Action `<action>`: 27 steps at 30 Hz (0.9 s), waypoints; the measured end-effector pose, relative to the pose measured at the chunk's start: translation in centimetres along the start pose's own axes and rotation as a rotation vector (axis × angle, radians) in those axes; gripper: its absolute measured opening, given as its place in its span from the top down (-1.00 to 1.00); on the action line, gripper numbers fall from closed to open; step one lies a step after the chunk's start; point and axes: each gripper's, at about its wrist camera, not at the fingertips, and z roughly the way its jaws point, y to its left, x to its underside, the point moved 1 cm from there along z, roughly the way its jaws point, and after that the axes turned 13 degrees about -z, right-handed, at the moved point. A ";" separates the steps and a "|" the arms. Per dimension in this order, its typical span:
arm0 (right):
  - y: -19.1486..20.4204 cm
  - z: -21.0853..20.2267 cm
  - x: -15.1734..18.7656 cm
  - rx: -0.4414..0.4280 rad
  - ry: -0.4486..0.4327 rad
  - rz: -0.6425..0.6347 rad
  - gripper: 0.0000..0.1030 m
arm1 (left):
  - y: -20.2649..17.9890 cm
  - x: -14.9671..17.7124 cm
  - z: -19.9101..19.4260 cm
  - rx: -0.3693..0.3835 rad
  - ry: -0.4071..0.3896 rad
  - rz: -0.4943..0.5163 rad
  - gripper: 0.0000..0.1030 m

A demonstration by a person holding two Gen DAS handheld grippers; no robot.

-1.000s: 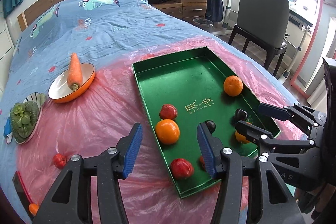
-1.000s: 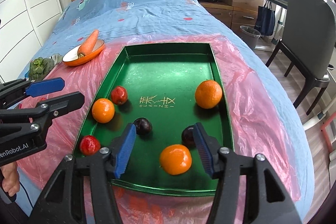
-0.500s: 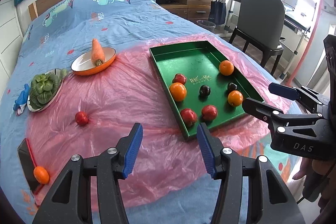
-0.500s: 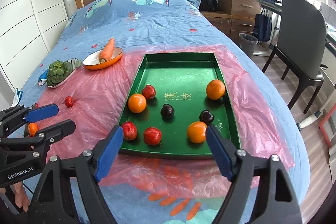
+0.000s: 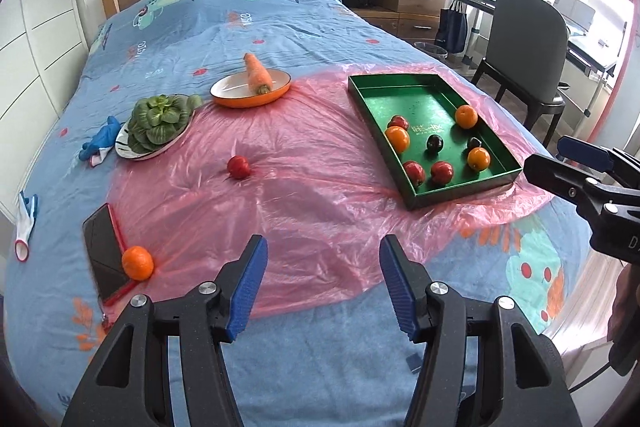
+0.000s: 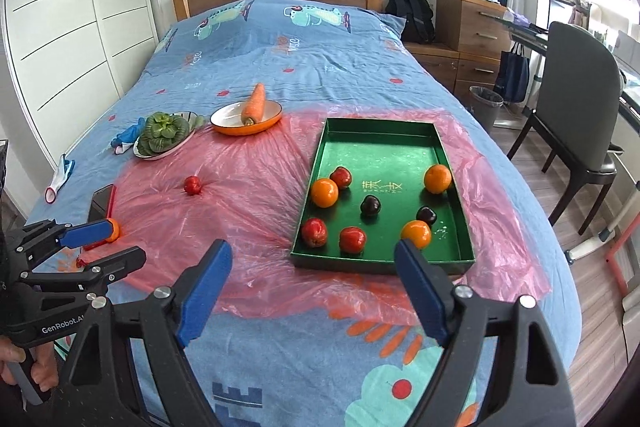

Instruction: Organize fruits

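Sitting on a pink plastic sheet [image 6: 248, 211] over the bed [image 6: 280, 39]: a green tray [image 6: 384, 147], lying flat toward the right side. Holding eight fruits in its near half: an orange [image 6: 324, 192] touching a red fruit [image 6: 341, 177] at the left wall, a second orange [image 6: 437, 179] against the right wall, a dark plum [image 6: 370, 205] near the middle, a second dark plum [image 6: 426, 215] touching a third orange [image 6: 416, 233] near the right wall, and two red fruits [image 6: 314, 232] [image 6: 353, 239] side by side near the front left corner. Leaving the far half of the tray bare.

Lying outside the tray: a lone red fruit [image 5: 239, 167] on the plastic, well apart from the tray, and a loose orange [image 5: 137, 263] at the sheet's left edge, touching a dark phone [image 5: 103, 251].

Resting beyond the sheet's far edge: an orange bowl [image 5: 250, 95] carrying a carrot [image 5: 257, 74] tilted over its rim, and beside it a plate [image 5: 132, 153] bearing leafy greens [image 5: 160, 117].

Hovering above the near end of the bed, both tools, pointing forward over the sheet. Left gripper [image 5: 323, 287]: blue-padded fingers [image 5: 248, 287] spread wide, gripping nothing, aiming between the lone red fruit and the tray. Right gripper [image 6: 316, 299]: fingers spread wider still, holding nothing, framing the tray's front edge. Showing at the lower left of the right view, a bare hand [image 6: 24, 367] gripping the left tool's handle.
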 end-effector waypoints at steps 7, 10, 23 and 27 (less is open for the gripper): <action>3.7 -1.8 -0.2 -0.032 -0.017 -0.037 -1.00 | 4.0 1.9 -1.9 -0.070 -0.011 -0.052 -0.02; 5.3 -2.4 -0.4 -0.051 -0.022 -0.051 -1.00 | 5.6 2.6 -2.6 -0.097 -0.020 -0.066 -0.02; 11.3 -1.4 -1.5 -0.143 -0.033 -0.116 -1.00 | 12.3 5.2 -2.4 -0.187 -0.019 -0.167 -0.02; 12.2 0.6 -1.7 -0.176 -0.034 -0.124 -1.00 | 14.6 5.2 -1.7 -0.203 -0.028 -0.203 -0.02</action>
